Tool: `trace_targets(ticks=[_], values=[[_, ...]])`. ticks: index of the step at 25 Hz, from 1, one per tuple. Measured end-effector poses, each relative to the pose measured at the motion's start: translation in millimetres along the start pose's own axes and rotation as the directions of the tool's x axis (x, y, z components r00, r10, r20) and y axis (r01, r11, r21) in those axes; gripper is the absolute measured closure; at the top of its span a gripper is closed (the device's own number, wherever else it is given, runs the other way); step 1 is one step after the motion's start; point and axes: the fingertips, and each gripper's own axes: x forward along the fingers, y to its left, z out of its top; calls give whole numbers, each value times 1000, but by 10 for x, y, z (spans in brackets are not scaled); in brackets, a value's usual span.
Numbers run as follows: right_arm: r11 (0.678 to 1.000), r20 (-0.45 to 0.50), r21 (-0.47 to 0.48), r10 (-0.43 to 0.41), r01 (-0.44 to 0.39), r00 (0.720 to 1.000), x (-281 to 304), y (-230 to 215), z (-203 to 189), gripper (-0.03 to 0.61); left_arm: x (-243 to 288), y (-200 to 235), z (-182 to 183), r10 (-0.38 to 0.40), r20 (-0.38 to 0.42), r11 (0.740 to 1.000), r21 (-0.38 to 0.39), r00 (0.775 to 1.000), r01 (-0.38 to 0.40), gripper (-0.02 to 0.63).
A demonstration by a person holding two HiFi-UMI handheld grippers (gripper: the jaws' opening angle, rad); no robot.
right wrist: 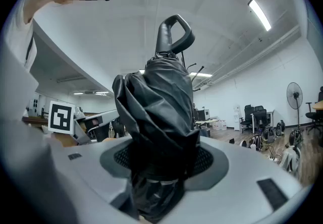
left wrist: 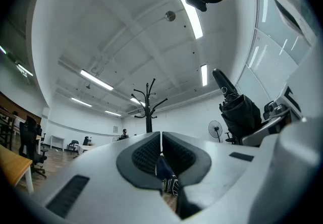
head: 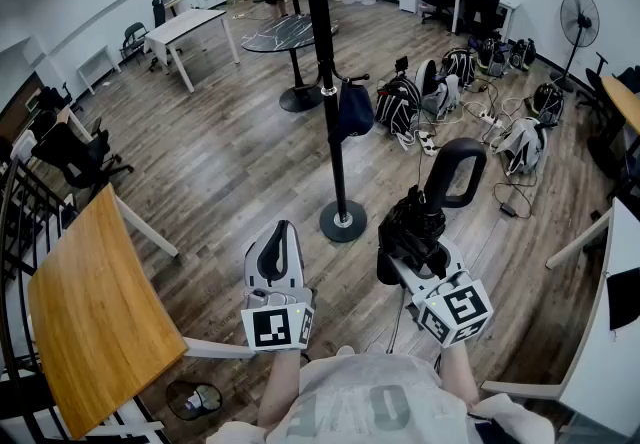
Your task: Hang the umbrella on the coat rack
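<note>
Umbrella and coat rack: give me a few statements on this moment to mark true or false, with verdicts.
1. The right gripper has its jaws closed on the umbrella. True.
2. The umbrella already hangs on the coat rack. False: it is in the right gripper, apart from the rack.
3. The left gripper has its jaws together with nothing between them. True.
4. Nothing hangs on the coat rack. False: a dark bag hangs from it.
5. The umbrella is opened out. False: it is folded up, with its loop handle at the far end from the jaws.
</note>
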Motion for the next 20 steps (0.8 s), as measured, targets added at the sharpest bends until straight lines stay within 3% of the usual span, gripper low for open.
trace_targets(ticks=[13,20], values=[[998,11,58,-9,8,1000,-27,-203,-57,311,193,-181,-50,-37,21,999,-22,999,38,578],[999,-1,34,14,-14,1000,-50,-362,-172,311,266,-353,-158,-26,17,999,-22,1000,26,578]])
